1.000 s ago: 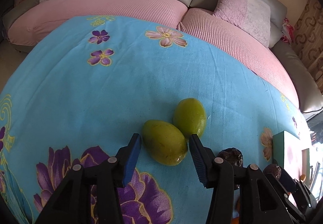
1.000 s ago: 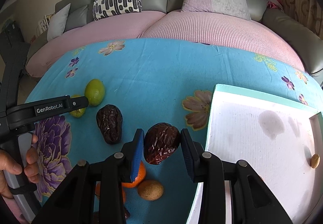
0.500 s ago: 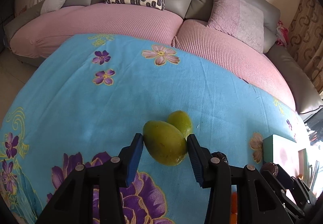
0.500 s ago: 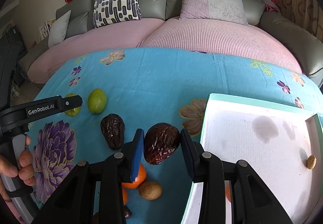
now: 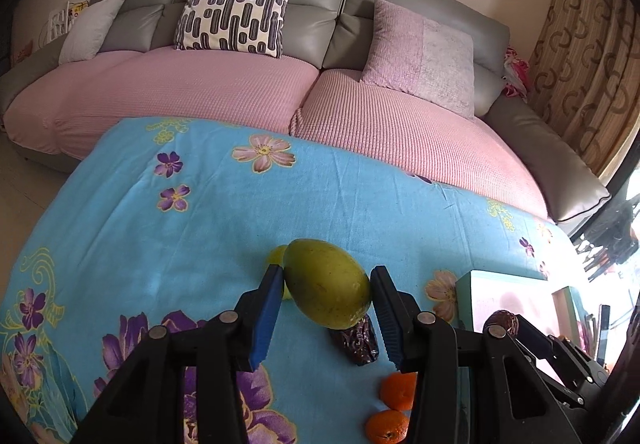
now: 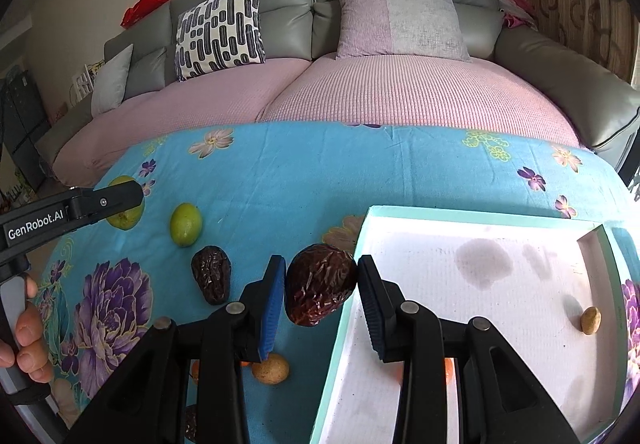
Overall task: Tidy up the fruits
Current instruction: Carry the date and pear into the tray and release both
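Both grippers have lifted since a second ago. Left gripper (image 5: pixel 326 294) has its jaws clamped on the green mango (image 5: pixel 326 284), now clear of the blue floral cloth (image 5: pixel 240 212), centre of its frame; the second green fruit (image 6: pixel 185 224) lies on the cloth. Right gripper (image 6: pixel 322 290) jaws grip the dark wrinkled date (image 6: pixel 320 284), hanging over the near-left edge of the white tray (image 6: pixel 400 212). Risk: mango is smooth and rounded, pinched near its widest part; a tilt could squirt it out. A date released early lands on the rim.

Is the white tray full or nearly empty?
Nearly empty: the tray holds one small brown fruit; something orange shows behind the right gripper.
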